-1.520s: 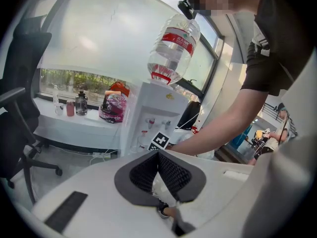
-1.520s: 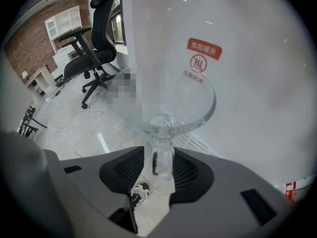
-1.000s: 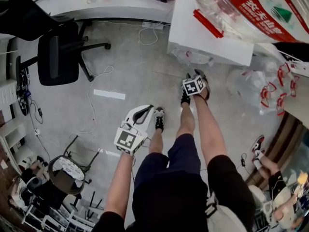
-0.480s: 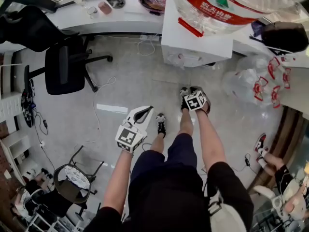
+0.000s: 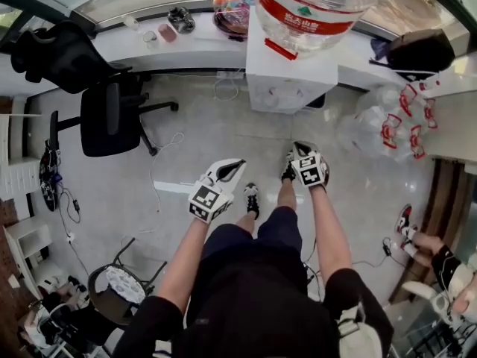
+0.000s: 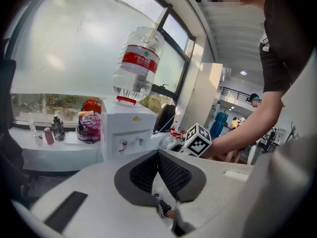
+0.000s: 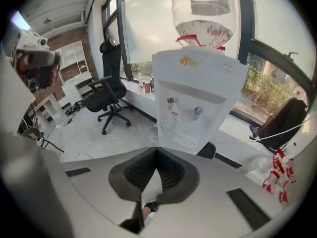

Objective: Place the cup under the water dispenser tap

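The white water dispenser (image 5: 291,77) stands at the top middle of the head view with a clear bottle (image 5: 313,6) upside down on it. In the right gripper view its red tap (image 7: 171,101) and blue tap (image 7: 197,111) face me above the drip tray (image 7: 181,140). I see no cup in any view. My left gripper (image 5: 237,164) hangs over the floor in front of my legs, shut and empty (image 6: 158,152). To its right, my right gripper (image 5: 298,149) is also shut with nothing between its pads (image 7: 157,148) and points at the dispenser.
A black office chair (image 5: 112,114) stands to the left. Small items lie on the window counter (image 5: 186,47). Clear bags with red print (image 5: 395,121) lie right of the dispenser, a black bag (image 5: 417,51) above them. Cables (image 5: 160,170) trail over the floor. Another person's legs (image 5: 417,237) show at the right edge.
Both grippers have risen toward the head camera, the right one more. The dispenser has shifted from the top right to the top middle of the head view.
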Motion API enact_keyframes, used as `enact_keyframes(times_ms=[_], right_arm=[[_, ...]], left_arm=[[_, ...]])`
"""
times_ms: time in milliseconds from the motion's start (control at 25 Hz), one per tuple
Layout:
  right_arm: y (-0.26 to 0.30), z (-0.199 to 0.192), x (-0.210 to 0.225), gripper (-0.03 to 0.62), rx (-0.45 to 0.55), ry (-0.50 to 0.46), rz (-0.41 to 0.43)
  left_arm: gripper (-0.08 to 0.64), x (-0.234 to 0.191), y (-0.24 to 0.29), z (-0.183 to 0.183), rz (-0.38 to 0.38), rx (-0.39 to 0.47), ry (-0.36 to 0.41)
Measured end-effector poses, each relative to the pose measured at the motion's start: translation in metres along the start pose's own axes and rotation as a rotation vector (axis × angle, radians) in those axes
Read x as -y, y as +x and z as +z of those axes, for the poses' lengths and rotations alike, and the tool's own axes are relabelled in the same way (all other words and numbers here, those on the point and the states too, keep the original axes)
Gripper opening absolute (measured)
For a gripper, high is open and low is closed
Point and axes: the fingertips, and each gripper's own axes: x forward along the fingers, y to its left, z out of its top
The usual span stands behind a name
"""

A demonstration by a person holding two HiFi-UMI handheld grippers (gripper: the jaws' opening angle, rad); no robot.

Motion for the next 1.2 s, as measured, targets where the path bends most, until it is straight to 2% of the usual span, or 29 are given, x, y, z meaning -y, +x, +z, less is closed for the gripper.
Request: enact_keyframes(times_ms=[160,320,520,640,760,960,1200], right_arm=[[-0.045,0.02,-0.027,-0.005,0.07,0.057,0.09],[-0.085,0.038,-0.059,-0.005,0.151,0.084,0.12],[-0.13,0.05,-0.108,-0.005,0.182,0.019,0.156],[-0.16,0.06,-0.127,-0.005,0.224,-0.031,0.192],[-0.187,0.07,-0.134,-0.005,0.268,-0.079,0.186],[-0.22,0.08,-0.143,-0.005,0.311,-0.122,0.179],[-0.239,0.086,-0.15,-0.005,0.328,-0.179,0.181]], left_arm=[[0.0,0.019,-0.011,0.013,-0.028,0.011,0.038],[0.0,0.032,-0.026,0.014,-0.038,0.016,0.043],[0.0,0.053,-0.035,0.015,-0.06,0.006,0.068],[0.0,0.068,-0.045,0.028,-0.07,0.029,0.096],[0.0,0.077,-0.055,0.036,-0.068,0.063,0.12],[0.0,0.085,-0.076,0.034,-0.052,0.087,0.078],[0.0,0.093,-0.093,0.041,-0.021,0.134,0.063]])
